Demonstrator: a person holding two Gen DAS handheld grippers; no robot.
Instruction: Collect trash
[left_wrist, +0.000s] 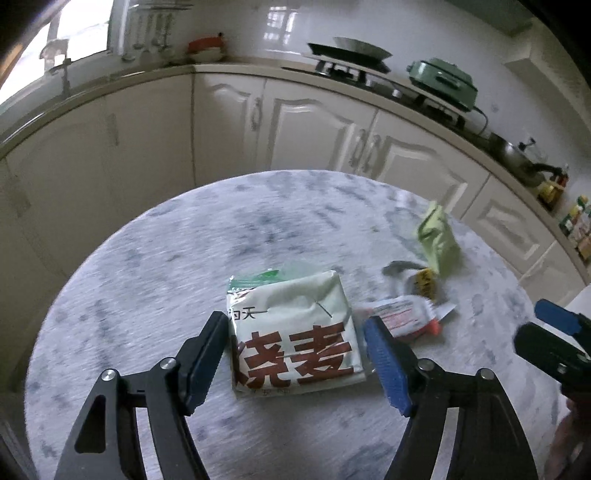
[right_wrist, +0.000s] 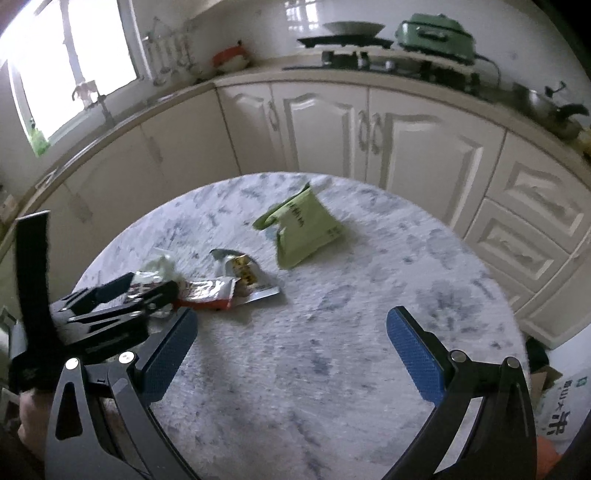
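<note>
On the marble table (left_wrist: 147, 258), left tongs (left_wrist: 295, 354) straddling white food packet (left_wrist: 295, 325), not yet gripping, right tongs (right_wrist: 291, 347) open.

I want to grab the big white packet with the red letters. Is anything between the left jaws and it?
No, nothing visible blocks it. The white packet lies flat on the round table, already between the left gripper's jaws, which don't appear to press on it yet. The small wrappers lie off to its right, outside the jaws.
</note>
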